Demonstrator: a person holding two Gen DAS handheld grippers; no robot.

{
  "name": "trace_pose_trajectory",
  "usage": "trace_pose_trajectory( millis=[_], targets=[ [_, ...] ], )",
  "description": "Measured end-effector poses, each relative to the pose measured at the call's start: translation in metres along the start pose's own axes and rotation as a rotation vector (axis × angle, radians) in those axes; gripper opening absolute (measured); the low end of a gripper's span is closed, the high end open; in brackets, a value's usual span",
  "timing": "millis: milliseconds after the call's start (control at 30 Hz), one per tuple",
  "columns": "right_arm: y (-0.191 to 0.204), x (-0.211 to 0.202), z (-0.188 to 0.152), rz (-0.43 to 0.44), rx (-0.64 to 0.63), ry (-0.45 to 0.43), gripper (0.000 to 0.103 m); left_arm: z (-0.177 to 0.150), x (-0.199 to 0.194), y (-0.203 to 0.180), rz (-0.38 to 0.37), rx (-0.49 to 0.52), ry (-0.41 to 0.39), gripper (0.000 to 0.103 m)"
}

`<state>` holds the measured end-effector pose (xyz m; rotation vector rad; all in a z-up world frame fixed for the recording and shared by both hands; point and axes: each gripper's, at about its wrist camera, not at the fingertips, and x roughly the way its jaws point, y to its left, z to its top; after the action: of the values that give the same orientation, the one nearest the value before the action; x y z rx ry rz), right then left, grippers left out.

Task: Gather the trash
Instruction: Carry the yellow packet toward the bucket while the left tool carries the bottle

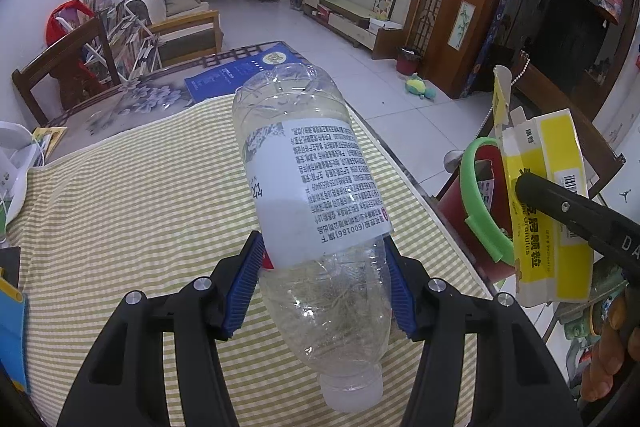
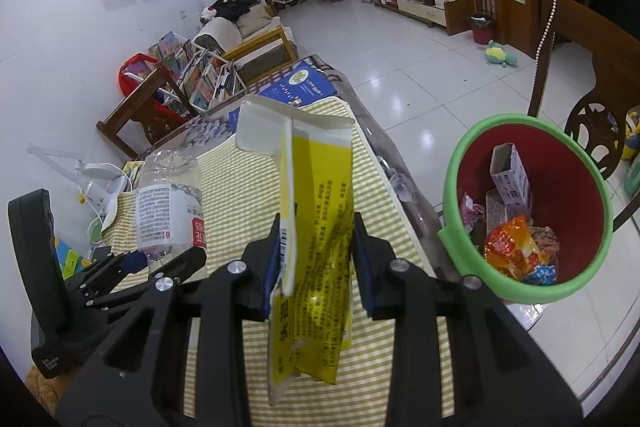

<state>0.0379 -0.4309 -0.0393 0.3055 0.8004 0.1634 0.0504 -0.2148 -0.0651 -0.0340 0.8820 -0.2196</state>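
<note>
Clamped in the left tool (image 1: 320, 283), an empty bottle (image 1: 308, 195) hangs cap-down over the striped surface (image 1: 140, 195), while the right tool (image 2: 316, 259) pinches a flattened yellow carton (image 2: 316, 211), partly screening the bin (image 2: 452, 187) beyond.

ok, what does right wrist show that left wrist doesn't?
Only right wrist: the bin's inside, with wrappers and a small carton, and the right gripper shut on the yellow box.
Only left wrist: the left gripper's blue pads clamping the bottle, cap toward the camera.
Both: bottle, box, bin, striped cloth, blue book.
</note>
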Motion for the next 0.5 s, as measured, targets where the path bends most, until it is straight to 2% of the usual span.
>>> trace_pose_trajectory(
  millis=[500],
  targets=[
    [-0.028,0.003,0.011,0.007,0.016,0.009,0.031,0.007,0.015,-0.029,0.013,0.023,0.019,0.055]
  ],
)
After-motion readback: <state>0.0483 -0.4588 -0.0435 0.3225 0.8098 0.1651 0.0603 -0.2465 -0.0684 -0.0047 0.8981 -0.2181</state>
